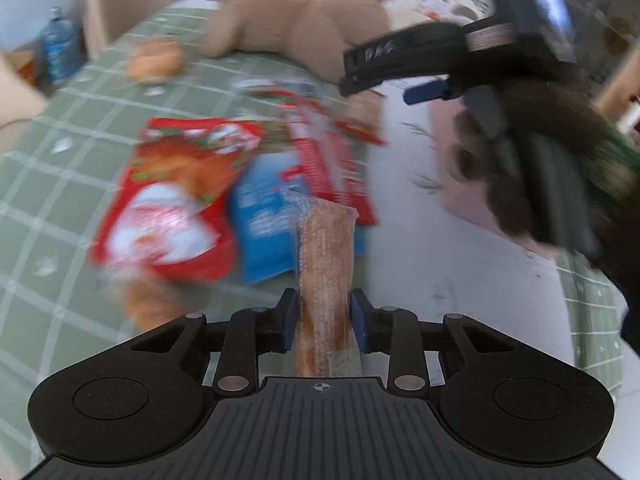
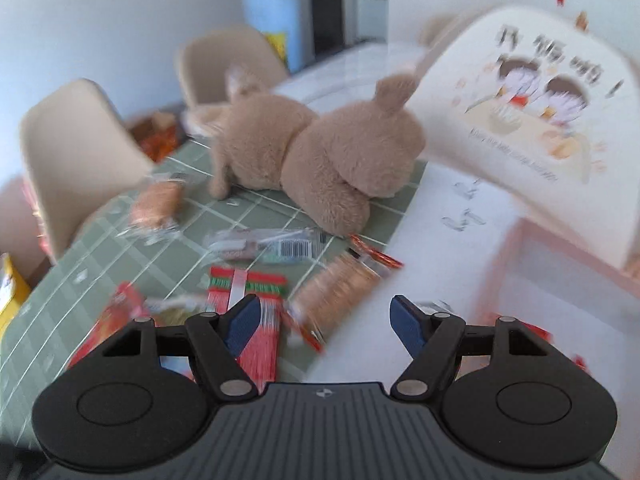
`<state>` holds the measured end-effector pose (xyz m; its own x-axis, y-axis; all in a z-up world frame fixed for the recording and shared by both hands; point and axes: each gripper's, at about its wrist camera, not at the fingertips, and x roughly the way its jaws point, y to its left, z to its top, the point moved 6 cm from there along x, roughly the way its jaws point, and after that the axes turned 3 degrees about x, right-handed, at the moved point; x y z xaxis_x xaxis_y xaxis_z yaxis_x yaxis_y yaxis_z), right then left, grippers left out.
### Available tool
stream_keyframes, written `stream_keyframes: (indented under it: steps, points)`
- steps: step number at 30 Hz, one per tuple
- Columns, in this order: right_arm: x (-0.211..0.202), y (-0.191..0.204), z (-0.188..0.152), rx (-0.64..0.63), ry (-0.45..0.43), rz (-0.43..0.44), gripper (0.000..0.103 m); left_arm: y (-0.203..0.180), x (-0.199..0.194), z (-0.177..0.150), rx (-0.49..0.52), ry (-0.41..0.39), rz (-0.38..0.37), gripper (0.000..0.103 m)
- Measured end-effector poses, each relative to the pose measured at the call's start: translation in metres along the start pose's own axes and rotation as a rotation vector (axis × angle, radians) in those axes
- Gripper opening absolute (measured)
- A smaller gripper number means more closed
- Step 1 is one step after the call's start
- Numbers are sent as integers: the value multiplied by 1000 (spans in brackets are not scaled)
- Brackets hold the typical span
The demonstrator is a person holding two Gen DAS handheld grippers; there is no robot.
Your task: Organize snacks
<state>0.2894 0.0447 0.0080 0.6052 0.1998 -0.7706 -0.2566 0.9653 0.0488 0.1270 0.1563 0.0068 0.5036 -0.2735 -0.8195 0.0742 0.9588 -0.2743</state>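
Ahead of you the plush bear (image 2: 320,160) lies across the green tablecloth (image 2: 100,248), snack packets (image 1: 180,196) strewn before it. Your left gripper (image 1: 324,316) clamps a clear-wrapped biscuit pack (image 1: 326,256); your right gripper (image 2: 320,320) spreads wide over the white mat (image 2: 440,264).

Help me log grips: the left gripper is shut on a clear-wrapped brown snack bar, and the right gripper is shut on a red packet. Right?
Not quite. The left gripper is shut on the snack bar, but the right gripper holds nothing: the right wrist view shows its jaws spread wide, empty, above the packets on the table.
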Motion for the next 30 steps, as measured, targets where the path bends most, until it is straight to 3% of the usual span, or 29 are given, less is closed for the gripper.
stream_keyframes:
  steps: [3,5,7,10,18,22,25,26,28,30]
  points:
    - [40,5,8,-23,36,-107,72,25,-13,-7,-72,-16,20,34]
    - [52,7,3,-49,65,-129,61,37,-18,-10,-125,-24,10,34]
    - [45,12,-5,-52,79,-81,38,43,-20,-12,-166,-28,1,36]
    - [24,20,-28,-93,120,3,35,40,-19,-12,-164,-26,10,35]
    - [-59,4,-114,-170,165,128,35,13,-12,-21,-106,3,12,35]
    - [-88,-10,-149,-180,195,159,35,-6,-10,-17,-76,32,-84,35]
    - [-98,-15,-162,-201,170,121,40,-14,-19,16,-12,-37,-99,34]
    - [-103,-16,-165,-197,161,112,43,-15,-21,31,32,-61,-93,34]
    - [-107,-19,-168,-170,141,102,60,-15,-19,69,139,-106,-89,34]
    - [-113,-21,-170,-138,123,88,63,-12,-3,105,270,-116,-85,35]
